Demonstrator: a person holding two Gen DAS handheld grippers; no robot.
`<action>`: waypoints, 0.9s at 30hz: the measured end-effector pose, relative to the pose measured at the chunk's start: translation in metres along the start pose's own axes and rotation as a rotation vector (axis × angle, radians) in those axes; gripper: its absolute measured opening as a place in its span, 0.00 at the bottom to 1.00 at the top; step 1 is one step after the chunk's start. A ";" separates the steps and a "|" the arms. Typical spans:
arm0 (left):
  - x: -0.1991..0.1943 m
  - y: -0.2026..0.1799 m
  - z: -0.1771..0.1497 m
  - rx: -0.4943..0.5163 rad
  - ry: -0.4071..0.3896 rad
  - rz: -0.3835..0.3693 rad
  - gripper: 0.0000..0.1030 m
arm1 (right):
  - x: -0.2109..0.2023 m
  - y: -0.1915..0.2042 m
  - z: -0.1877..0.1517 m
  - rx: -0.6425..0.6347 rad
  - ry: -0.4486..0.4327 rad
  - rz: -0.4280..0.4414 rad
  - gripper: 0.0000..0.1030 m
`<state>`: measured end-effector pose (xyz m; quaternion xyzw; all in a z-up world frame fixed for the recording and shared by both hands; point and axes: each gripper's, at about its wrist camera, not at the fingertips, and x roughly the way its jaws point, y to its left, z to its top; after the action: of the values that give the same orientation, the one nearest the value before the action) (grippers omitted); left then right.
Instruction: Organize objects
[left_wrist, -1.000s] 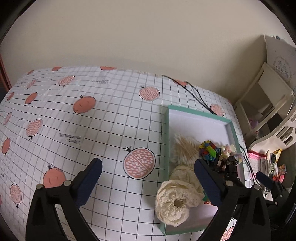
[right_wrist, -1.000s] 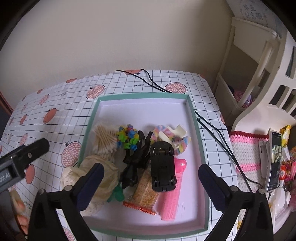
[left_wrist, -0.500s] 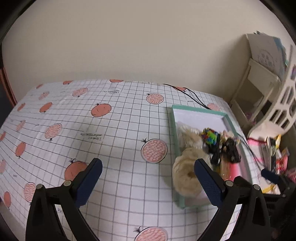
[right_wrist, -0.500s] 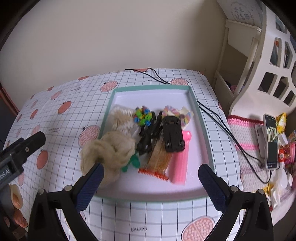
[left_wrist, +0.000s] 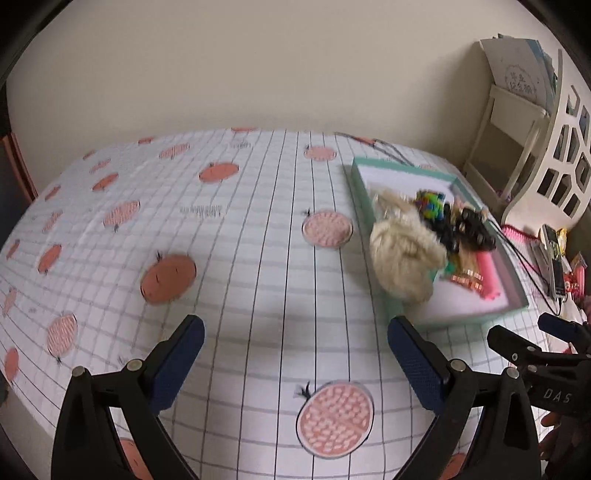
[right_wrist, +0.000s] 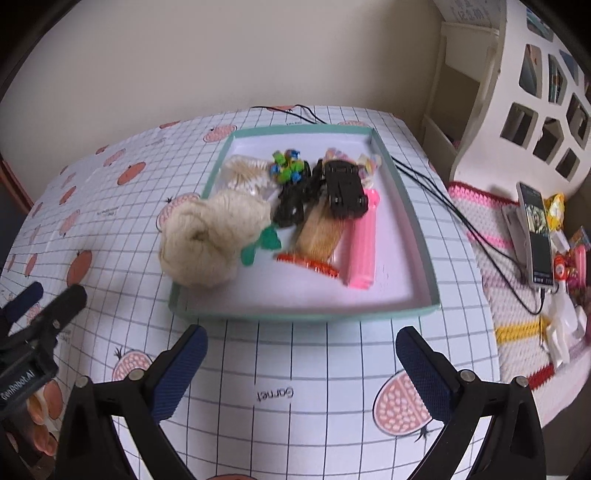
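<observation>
Here, the green tray (right_wrist: 417, 229) held the gathered clutter: a cream scrunchie (right_wrist: 210, 236) draped over its left rim, a black toy car (right_wrist: 345, 186) and a pink comb (right_wrist: 364, 240) inside. Both the left gripper (left_wrist: 295, 363) and right gripper (right_wrist: 301, 363) hovered in front of the tray, jaws apart and empty, seemingly finished. "Garnet" was printed on the tablecloth (right_wrist: 273, 393).

The tray (right_wrist: 402, 206) sits on the table (right_wrist: 258, 369), near the far right corner. In the tray, the ball of yarn (right_wrist: 210, 236) hangs over the left wall. The toy car (right_wrist: 345, 188) lies to the right of the yarn, with the hair roller (right_wrist: 364, 240) beside it. The phone (right_wrist: 535, 232) lies on a mat (right_wrist: 491, 236) right of the table
</observation>
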<state>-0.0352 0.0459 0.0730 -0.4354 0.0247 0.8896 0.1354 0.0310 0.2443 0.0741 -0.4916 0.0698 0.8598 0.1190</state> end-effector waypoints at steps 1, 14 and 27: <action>0.002 0.002 -0.005 -0.009 0.008 0.002 0.97 | 0.002 0.001 -0.004 -0.004 0.007 -0.001 1.00; 0.032 0.016 -0.041 -0.012 0.096 0.052 0.97 | 0.042 0.014 -0.042 -0.029 0.064 -0.012 1.00; 0.046 0.022 -0.052 -0.033 0.103 0.058 0.97 | 0.050 0.004 -0.041 -0.009 0.043 -0.036 1.00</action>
<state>-0.0281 0.0260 0.0033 -0.4817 0.0294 0.8700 0.1008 0.0397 0.2370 0.0101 -0.5117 0.0595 0.8471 0.1304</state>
